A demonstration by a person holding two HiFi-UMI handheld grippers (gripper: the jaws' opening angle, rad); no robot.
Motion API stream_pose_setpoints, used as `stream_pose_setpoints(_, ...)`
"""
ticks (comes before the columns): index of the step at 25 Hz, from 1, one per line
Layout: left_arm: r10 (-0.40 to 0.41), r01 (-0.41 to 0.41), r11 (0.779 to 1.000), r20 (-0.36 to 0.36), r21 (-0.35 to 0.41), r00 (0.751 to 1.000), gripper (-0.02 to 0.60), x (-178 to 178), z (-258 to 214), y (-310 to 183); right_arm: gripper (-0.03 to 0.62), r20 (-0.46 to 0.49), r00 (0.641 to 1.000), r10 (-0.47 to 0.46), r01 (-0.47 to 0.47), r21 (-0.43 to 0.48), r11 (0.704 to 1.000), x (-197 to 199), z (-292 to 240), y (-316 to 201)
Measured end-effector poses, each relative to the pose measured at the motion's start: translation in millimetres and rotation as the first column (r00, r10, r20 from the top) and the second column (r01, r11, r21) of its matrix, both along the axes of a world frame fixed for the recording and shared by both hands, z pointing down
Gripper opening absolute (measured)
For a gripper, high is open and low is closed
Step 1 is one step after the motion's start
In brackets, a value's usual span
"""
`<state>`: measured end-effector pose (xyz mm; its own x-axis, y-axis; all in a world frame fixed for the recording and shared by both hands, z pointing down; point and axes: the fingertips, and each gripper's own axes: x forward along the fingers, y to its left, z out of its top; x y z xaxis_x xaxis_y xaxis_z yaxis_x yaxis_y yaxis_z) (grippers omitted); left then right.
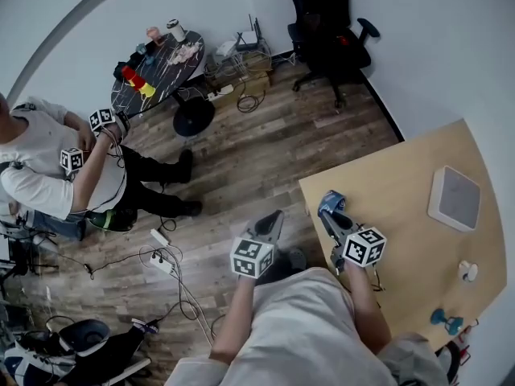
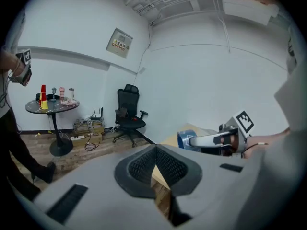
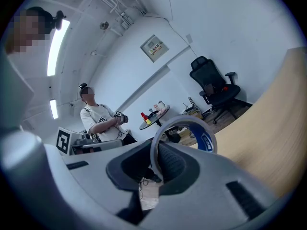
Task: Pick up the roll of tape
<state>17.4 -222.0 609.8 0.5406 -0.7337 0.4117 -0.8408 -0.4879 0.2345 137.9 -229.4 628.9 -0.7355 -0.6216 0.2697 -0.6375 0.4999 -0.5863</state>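
Head view: my left tool (image 1: 272, 218) hangs over the wooden plank floor (image 1: 241, 159), just off the corner of the light wooden counter (image 1: 402, 183). My right tool (image 1: 327, 213) sits over that same corner and carries the grey roll of tape with a blue printed band (image 1: 330, 201) at its tip. Further along the counter lie a flat white square box (image 1: 455, 198), a small white round piece (image 1: 467, 271) and a teal object (image 1: 445, 320), all well apart from the roll. Across the room I see a black office chair (image 1: 326, 30), a round dark table (image 1: 161, 71) loaded with small items, and a person in a white shirt (image 1: 44, 167) with marker cubes at the hands.

Left gripper view: the left tool's jaws are pressed together with nothing between them. Beyond them, to the right, the right tool reaches across with the roll of tape at its end, the counter edge showing beneath it.

Right gripper view: the right tool's jaws stand narrow, clamped on the wall of the roll of tape, one pad inside the ring and one outside. The roll stands upright on edge, rising above the jaws, its blue band facing right. The counter stretches away on the right, and the roll looks clear of its surface.
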Motion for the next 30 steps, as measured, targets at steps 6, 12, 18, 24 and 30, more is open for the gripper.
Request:
stream_pose_setpoints(6, 0.018, -0.018, 1.0, -0.015, -0.005, 1.0, 0.005, 17.3, 5.4, 1.1, 0.043, 0.001, 1.0, -0.005, 0.005, -0.003, 1.0, 12.9, 4.9, 0.1)
stream_pose_setpoints(12, 0.074, -0.074, 0.997, -0.013, -0.008, 0.997, 0.005, 20.6, 2.3, -6.9, 0.043, 0.003, 1.0, 0.022, -0.022, -0.028, 0.999, 9.8, 2.6, -9.5)
stream_pose_setpoints(18, 0.059, -0.059, 0.998, 0.003, -0.008, 0.998, 0.005, 3.4, -3.1, -6.9, 0.043, 0.01, 0.997, 0.078, -0.077, -0.033, 0.996, -4.7, 2.4, -17.2)
stream_pose_setpoints(24, 0.034, -0.034, 0.999, -0.009, 0.002, 0.999, 0.005, 5.0, -2.2, -8.7, 0.043, -0.007, 0.991, 0.137, -0.137, -0.032, 0.99, -1.1, 6.4, -20.7)
stream_pose_setpoints(30, 0.052, -0.052, 0.998, 0.008, 0.027, 0.999, 0.005, 13.3, -6.1, -12.9, 0.043, -0.013, 0.989, 0.149, -0.15, -0.035, 0.988, 4.5, 12.5, -21.6)
